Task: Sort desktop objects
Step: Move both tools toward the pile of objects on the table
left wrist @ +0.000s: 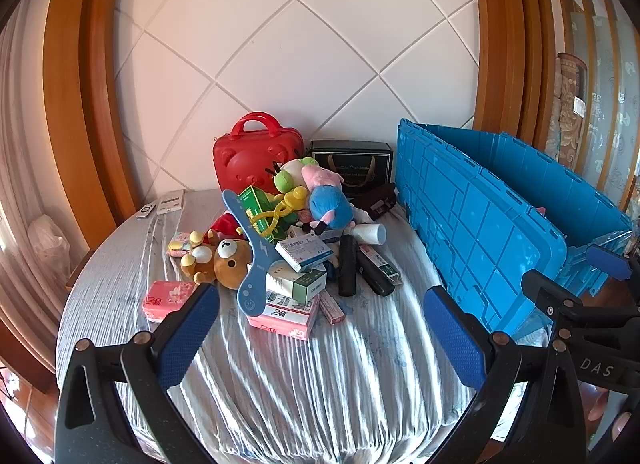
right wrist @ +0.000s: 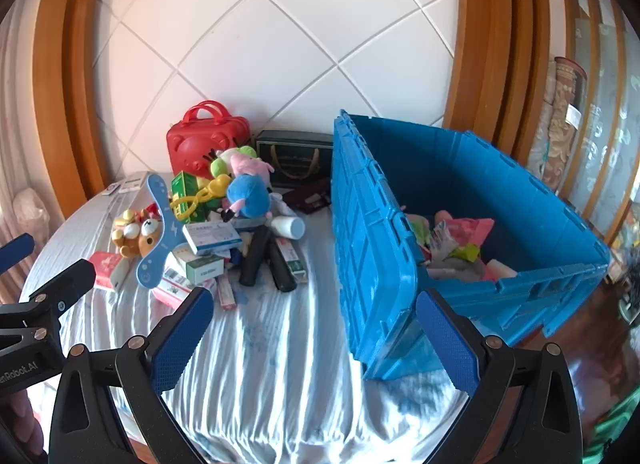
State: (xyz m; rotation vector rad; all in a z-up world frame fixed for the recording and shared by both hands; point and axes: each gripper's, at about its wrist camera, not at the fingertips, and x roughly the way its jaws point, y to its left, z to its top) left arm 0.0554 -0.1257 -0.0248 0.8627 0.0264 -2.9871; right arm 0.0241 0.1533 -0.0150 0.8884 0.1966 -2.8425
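A heap of small things lies mid-table: a brown bear plush [left wrist: 228, 260], a blue plush pig [left wrist: 330, 206], a blue plastic fan [left wrist: 250, 256], medicine boxes [left wrist: 306, 250], pink tissue packs [left wrist: 166, 298] and black tubes [left wrist: 347, 264]. To its right stands an open blue crate [right wrist: 460, 200] with several items inside. My left gripper [left wrist: 320, 332] hovers open over the cloth, short of the heap. My right gripper [right wrist: 316, 340] is open too, near the crate's front corner, with nothing between its fingers. Each gripper shows at the edge of the other's view.
A red bear-face case [left wrist: 256, 154] and a dark gift bag [left wrist: 352, 166] stand against the white wall behind the heap. Two remotes [left wrist: 162, 204] lie at the far left. The striped tablecloth [left wrist: 320, 364] drops off at the near edge; wood floor lies right of the crate.
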